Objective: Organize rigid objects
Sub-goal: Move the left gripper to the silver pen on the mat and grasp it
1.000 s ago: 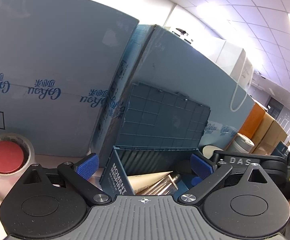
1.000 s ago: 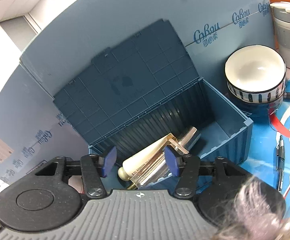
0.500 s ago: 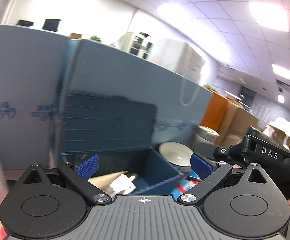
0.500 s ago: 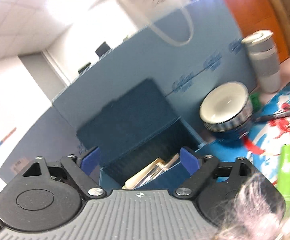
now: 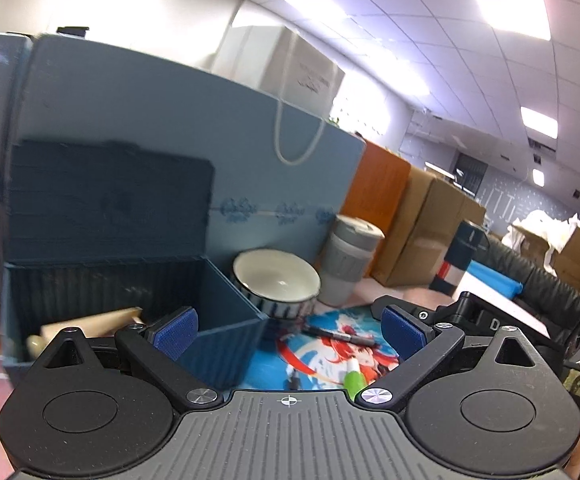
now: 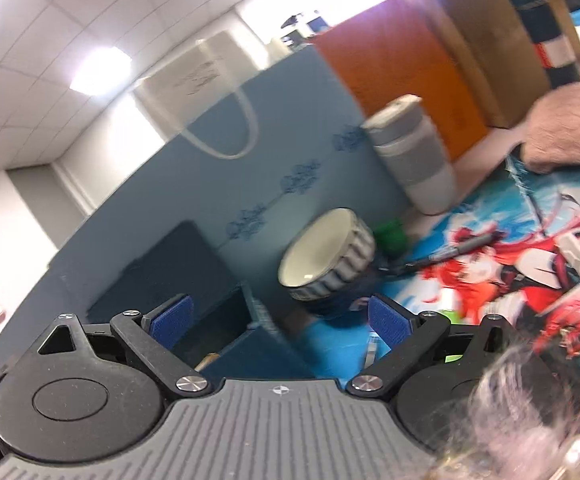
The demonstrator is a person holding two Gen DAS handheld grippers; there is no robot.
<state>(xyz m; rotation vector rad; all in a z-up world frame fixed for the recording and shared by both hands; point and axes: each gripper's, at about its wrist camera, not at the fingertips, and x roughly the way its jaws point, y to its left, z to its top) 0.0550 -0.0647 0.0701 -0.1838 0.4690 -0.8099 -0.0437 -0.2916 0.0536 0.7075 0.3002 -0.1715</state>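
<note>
Right gripper point(image 6: 280, 318): black two-finger tool with blue pads; its jaws have just been opening and are being held wide, with nothing between them.
Left gripper point(image 5: 290, 326): matching black tool with blue pads, jaws being held wide apart, nothing gripped.
Green-and-white marker point(image 5: 354, 376): lying on the mat just ahead of the left gripper, between its pads and toward the right-hand one; its long axis is running roughly away from the tool. Judged the closest loose item; in the right wrist view only a green sliver is showing low beside the right-hand pad.
Dark slim pen point(image 5: 339, 335): lying on the mat beyond the marker, long axis crosswise to the left gripper; in the right wrist view it point(image 6: 461, 248) is seen ahead and to the right, past the bowl.
Printed blue-and-red cartoon mat point(image 5: 317, 354): being used as the surface for both pens.
Open dark-blue plastic storage box point(image 5: 226, 340): standing ahead-left of both grippers, lid raised, a cream tapered tube point(image 5: 102, 320) already lying inside.
White bowl with dark patterned outside point(image 5: 276, 280): standing just beside the box on its right.
Grey lidded cup point(image 5: 347, 264): upright, behind and right of the bowl.
Nearer hand: judged the left for the marker; the box is lying to its left, so a leftward carry is being called for.
</note>
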